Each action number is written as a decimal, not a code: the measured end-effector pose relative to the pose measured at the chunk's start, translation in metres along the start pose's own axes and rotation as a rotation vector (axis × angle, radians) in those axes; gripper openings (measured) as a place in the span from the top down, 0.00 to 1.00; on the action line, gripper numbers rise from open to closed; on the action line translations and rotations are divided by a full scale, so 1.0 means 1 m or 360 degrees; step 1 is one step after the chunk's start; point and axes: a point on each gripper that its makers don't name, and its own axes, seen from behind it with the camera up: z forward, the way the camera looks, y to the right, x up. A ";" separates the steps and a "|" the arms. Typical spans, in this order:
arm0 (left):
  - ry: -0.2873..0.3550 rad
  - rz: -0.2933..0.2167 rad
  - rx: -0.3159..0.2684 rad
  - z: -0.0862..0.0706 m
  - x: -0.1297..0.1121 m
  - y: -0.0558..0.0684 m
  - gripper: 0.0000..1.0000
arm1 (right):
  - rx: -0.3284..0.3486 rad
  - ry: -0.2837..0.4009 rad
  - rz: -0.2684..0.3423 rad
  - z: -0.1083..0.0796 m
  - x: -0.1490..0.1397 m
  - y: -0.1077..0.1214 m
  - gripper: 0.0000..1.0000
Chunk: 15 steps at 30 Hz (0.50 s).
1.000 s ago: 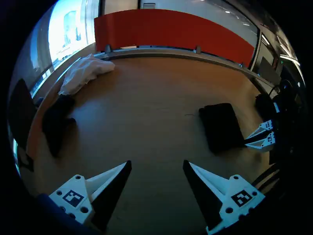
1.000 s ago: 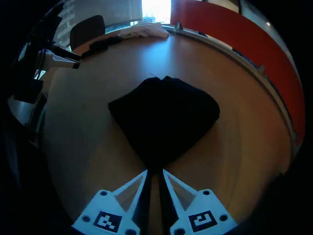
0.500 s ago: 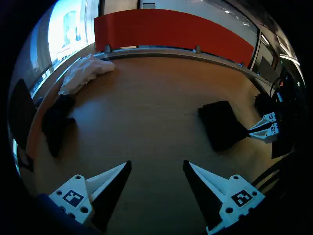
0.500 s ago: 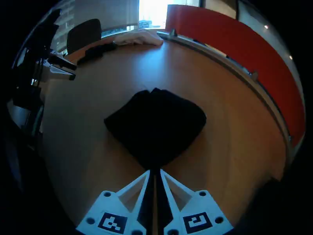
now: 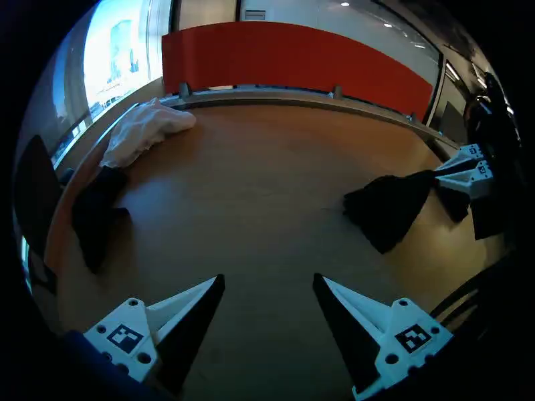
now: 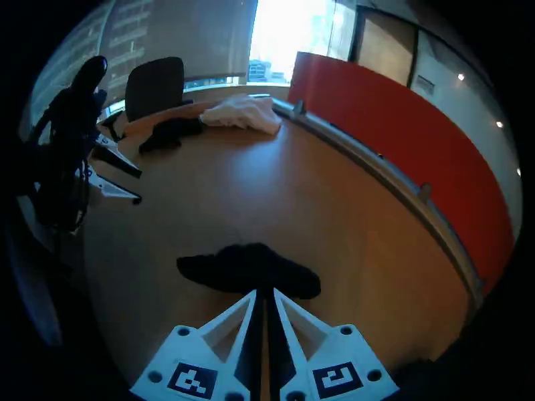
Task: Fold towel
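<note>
Nearest, the left gripper [image 5: 267, 277] hangs over the table [image 5: 267, 194], its fingers wide apart. To its right, the right gripper [image 6: 266, 294] is pinched tight on a corner of the black towel [image 6: 247, 267], which trails down onto the wood. Farther back lie a dark cloth [image 5: 93, 214] and a white cloth [image 5: 144, 127], before a red panel [image 5: 301, 57].

The towel [image 6: 247, 267] is black, the table [image 5: 267, 174] orange-brown, the partition [image 5: 294, 60] red, the cloth [image 5: 144, 127] white.

Likely an office, long wooden desk [image 5: 267, 174], red divider panel [image 5: 294, 63], swivel chair [image 6: 155, 83], big windows [image 5: 117, 50]
</note>
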 end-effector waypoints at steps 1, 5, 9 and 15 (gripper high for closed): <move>0.0004 0.0000 -0.0001 0.000 0.001 0.000 0.02 | -0.0004 0.0019 -0.0005 -0.002 0.007 0.002 0.93; 0.0019 0.0001 -0.0004 -0.001 0.006 0.001 0.02 | -0.0028 0.0090 -0.0028 -0.012 0.033 0.010 0.93; 0.0033 0.0008 -0.0009 -0.001 0.010 0.003 0.02 | -0.0062 0.0132 -0.0042 -0.021 0.050 0.020 0.93; 0.0049 0.0013 -0.0023 -0.001 0.016 0.007 0.02 | -0.0111 0.0146 -0.0026 -0.032 0.053 0.036 0.93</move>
